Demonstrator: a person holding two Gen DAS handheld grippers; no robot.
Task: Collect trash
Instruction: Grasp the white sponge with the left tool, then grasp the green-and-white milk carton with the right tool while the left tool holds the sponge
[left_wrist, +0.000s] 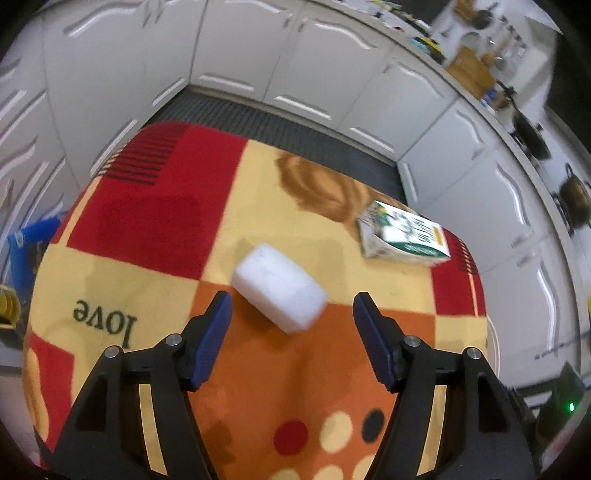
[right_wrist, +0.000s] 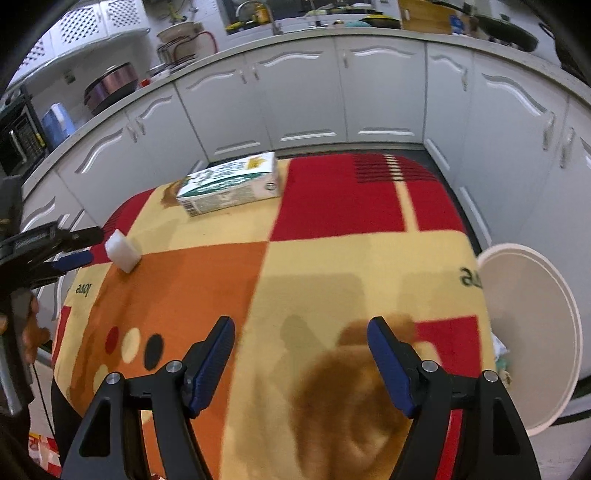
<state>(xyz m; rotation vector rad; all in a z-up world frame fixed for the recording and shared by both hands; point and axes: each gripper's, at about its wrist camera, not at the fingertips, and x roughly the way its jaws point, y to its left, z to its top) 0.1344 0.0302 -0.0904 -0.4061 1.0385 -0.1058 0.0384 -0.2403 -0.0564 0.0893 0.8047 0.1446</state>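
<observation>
White and blocky, a foam-like rectangular chunk (left_wrist: 280, 288) lies tilted on the patterned red, orange and cream cloth (left_wrist: 155, 266) just ahead of my left claw (left_wrist: 291, 306), between its spread blue pads without touching, while my right claw (right_wrist: 301, 330) gapes empty.

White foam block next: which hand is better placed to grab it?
Left. The left gripper is open with the white foam block just ahead of its fingertips. The right gripper hangs open over bare tablecloth, far from the block.
</observation>
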